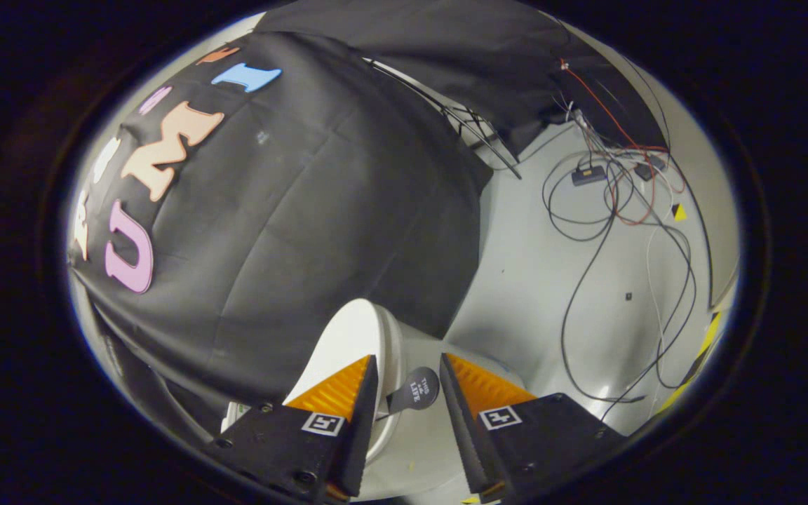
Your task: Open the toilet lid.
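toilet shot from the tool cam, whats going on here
A person is working a handheld tool at a white toilet in a booth. The lid stands raised on edge, against the black cloth wall. A small grey round tab sticks out from the lid and sits between the tool's open fingers, neither pressing on it. Loose cables trail over the pale floor beyond.

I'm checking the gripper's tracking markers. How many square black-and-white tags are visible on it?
2. One tag sits on one finger's base, beside the raised toilet lid; the other tag sits on the other finger's base. The gripper is open. More may be hidden.
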{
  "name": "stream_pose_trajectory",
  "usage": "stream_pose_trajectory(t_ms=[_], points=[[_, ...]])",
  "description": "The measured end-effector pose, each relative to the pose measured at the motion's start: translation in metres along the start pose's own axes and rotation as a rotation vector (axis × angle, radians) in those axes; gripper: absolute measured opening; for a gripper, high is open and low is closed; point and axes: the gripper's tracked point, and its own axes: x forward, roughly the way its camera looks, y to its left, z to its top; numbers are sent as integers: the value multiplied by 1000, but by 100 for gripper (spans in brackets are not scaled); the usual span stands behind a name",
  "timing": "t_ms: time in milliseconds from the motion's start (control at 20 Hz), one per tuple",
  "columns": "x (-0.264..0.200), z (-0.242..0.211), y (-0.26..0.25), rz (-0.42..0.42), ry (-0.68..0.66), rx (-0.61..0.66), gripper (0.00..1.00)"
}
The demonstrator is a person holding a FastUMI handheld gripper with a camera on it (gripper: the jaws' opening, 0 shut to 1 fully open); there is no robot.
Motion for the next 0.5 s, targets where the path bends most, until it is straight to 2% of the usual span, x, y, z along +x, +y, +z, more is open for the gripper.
stream_pose_trajectory(t_ms=[200, 400, 500], points=[[13, -15, -14, -18, 44, 64, 55], [22, -22, -10, 9, 68, 100, 52], [23, -25, -4, -5, 84, 76, 36]])
